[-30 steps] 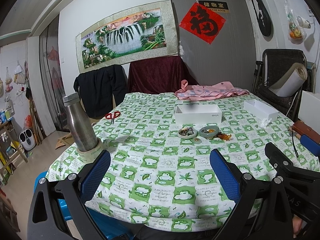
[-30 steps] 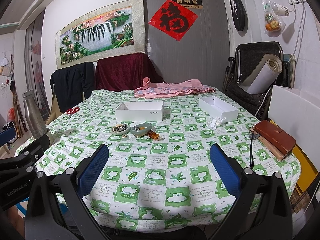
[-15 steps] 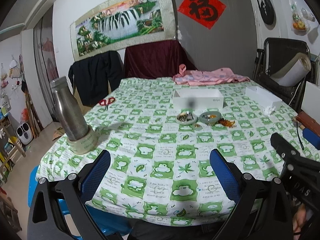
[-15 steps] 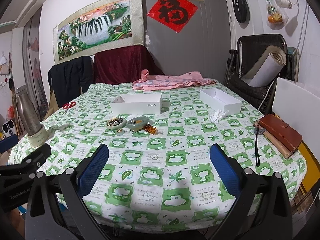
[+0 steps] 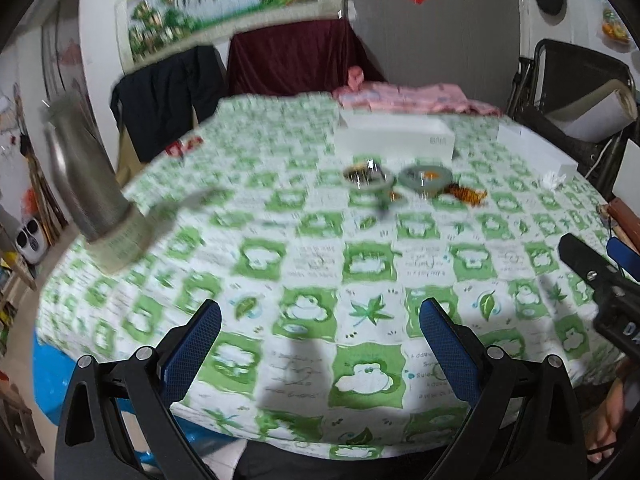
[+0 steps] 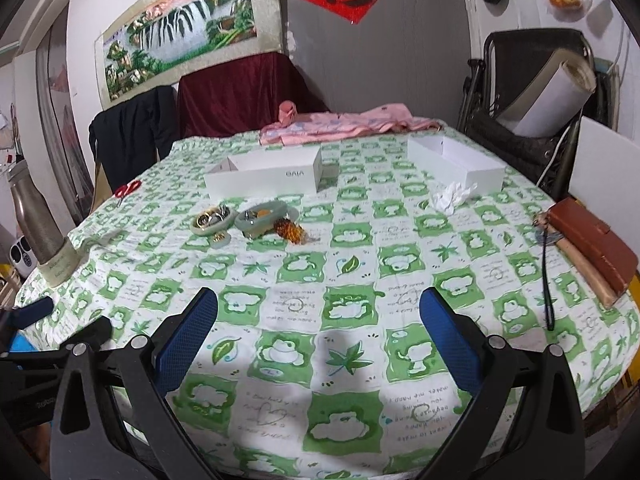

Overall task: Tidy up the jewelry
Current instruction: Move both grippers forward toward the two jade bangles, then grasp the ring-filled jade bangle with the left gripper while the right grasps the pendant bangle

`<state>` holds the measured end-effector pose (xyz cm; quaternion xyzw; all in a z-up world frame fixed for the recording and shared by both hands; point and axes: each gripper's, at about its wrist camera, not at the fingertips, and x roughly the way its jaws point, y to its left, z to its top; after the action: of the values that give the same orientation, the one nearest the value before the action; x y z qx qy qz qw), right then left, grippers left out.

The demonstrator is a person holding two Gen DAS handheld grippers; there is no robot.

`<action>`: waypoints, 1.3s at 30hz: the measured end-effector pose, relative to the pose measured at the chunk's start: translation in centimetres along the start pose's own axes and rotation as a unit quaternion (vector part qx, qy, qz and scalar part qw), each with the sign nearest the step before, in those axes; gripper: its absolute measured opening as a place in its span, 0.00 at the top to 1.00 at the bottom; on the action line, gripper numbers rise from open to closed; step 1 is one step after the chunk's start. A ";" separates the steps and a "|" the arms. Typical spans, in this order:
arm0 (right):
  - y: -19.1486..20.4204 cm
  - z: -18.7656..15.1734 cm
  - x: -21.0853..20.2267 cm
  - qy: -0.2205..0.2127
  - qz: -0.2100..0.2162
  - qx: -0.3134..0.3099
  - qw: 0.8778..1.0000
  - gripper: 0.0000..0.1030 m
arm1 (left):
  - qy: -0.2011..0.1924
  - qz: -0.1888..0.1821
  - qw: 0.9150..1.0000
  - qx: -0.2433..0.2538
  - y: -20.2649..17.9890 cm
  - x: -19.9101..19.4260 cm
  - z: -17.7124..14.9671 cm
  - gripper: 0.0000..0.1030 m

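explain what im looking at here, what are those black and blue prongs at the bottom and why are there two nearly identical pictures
There is no robot here. A person holds a handheld gripper in each hand, and each gripper carries a wide-angle camera looking forward along its two fingers. One picture comes from the left gripper, the other from the right gripper. The black arms with blue pads are those fingers. Both grippers are open and hold nothing.

Ahead is a round table under a green and white patterned tablecloth. Near its middle lie two pale green bangles with small jewelry inside them and an amber bead bracelet beside them. Behind stand two open white cardboard boxes. A steel bottle is at the left edge, a brown leather wallet at the right. The left picture is blurred.
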<state>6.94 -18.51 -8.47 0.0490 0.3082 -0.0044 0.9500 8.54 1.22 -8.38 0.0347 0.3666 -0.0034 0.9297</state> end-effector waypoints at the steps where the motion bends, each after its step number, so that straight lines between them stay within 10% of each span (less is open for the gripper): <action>1: -0.2 0.1 0.6 0.006 0.007 0.000 1.000 0.06 | 0.015 -0.006 1.000 -0.003 0.2 1.0 0.1 0.05; 15: 0.1 5.7 10.7 0.103 0.124 -0.020 0.987 0.06 | 0.086 -0.031 0.996 -0.014 3.1 10.5 7.6 0.05; 25: 5.2 9.4 17.3 0.147 0.122 -0.166 0.967 0.06 | 0.094 -0.066 0.992 0.057 0.3 15.0 12.8 0.05; 35: 4.7 9.4 21.8 0.193 0.170 -0.180 0.949 0.06 | 0.125 -0.120 0.982 0.075 -0.1 19.0 13.6 0.06; 39: 4.9 9.7 21.7 0.175 0.175 -0.191 0.950 0.33 | 0.118 -0.135 0.982 0.053 1.0 19.0 13.3 0.06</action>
<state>30.36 -14.05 -12.95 -0.0803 0.4510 0.2297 0.8587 31.49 1.66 -11.61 0.0342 0.4743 -0.1438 0.8678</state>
